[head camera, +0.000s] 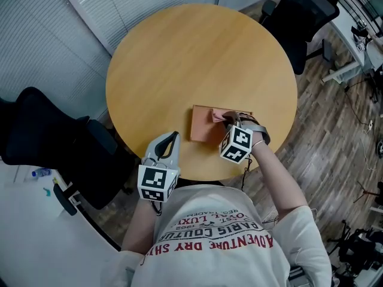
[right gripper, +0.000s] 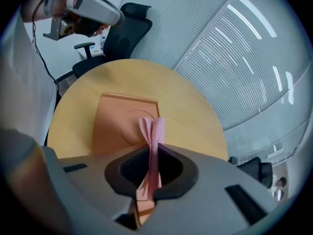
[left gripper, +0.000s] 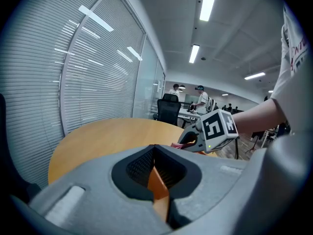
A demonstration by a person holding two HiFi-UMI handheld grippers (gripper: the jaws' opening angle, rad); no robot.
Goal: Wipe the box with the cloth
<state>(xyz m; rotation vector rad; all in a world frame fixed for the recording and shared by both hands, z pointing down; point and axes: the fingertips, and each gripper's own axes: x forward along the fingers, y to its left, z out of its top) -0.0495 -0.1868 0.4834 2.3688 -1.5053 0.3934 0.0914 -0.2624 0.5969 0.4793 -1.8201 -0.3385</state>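
Observation:
A flat brown box (head camera: 203, 125) lies on the round wooden table (head camera: 191, 58), near its front edge. My right gripper (head camera: 232, 123) is over the box's right part and is shut on a pink cloth (head camera: 219, 116). In the right gripper view the cloth (right gripper: 152, 131) stands as a folded strip pinched between the jaws, with the box (right gripper: 120, 119) just beyond and below it. My left gripper (head camera: 170, 143) hovers at the table's front edge, left of the box, shut with nothing in it. From the left gripper view (left gripper: 155, 173) the right gripper (left gripper: 195, 140) shows ahead.
A black office chair (head camera: 48, 142) stands left of the table and another chair (head camera: 305, 17) at the far right. Slatted blinds (head camera: 72, 34) run behind the table. Wooden floor (head camera: 335, 130) lies to the right. People (left gripper: 200, 97) are at desks far off.

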